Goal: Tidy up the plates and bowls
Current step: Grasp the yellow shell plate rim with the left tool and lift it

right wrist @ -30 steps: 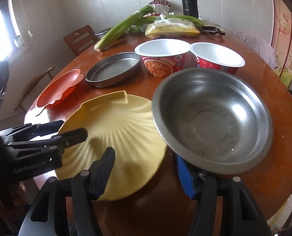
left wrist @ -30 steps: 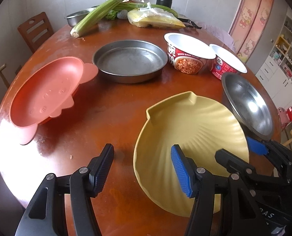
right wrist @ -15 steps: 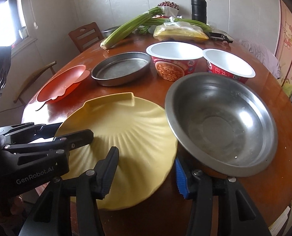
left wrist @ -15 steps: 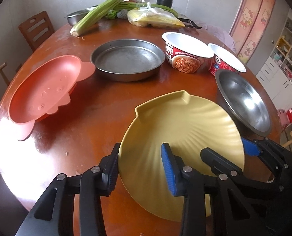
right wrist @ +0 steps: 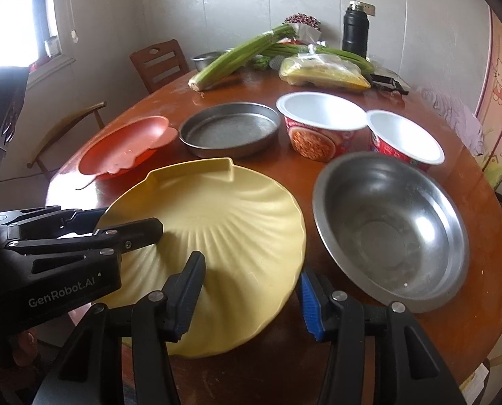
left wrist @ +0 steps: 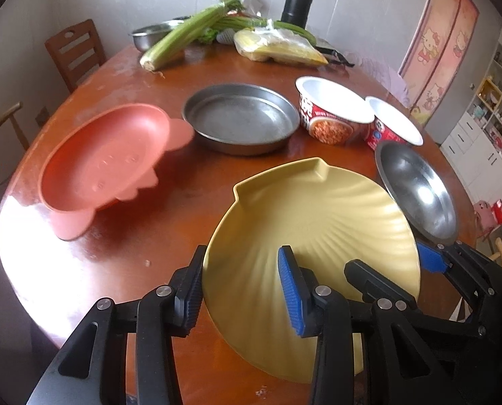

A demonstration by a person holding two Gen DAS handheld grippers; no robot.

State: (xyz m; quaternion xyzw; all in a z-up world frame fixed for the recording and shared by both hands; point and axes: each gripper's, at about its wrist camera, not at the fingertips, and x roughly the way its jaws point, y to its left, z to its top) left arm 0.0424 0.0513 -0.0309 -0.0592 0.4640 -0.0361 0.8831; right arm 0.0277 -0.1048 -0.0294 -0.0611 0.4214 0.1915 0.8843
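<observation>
The left gripper (left wrist: 240,287) is grasping the near rim of the yellow shell-shaped plastic plate (left wrist: 318,222), one pad under the rim and the blue pad on its ribbed upper face, and is holding it tilted above the near edge of the round brown wooden table (left wrist: 190,185). The right gripper (right wrist: 251,300) is straddling the plate's right rim; whether its pads are pressing the plate I cannot tell. The shiny steel bowl (right wrist: 389,229) is sitting just right of the plate, near the table's right edge. The orange animal-shaped plastic plate (left wrist: 105,168) is lying by the left edge, and the round grey metal pan (left wrist: 240,118) is resting near the middle. Two red paper noodle cups (right wrist: 321,125) are standing behind the steel bowl. Green celery stalks (left wrist: 190,30) are lying at the far edge.
</observation>
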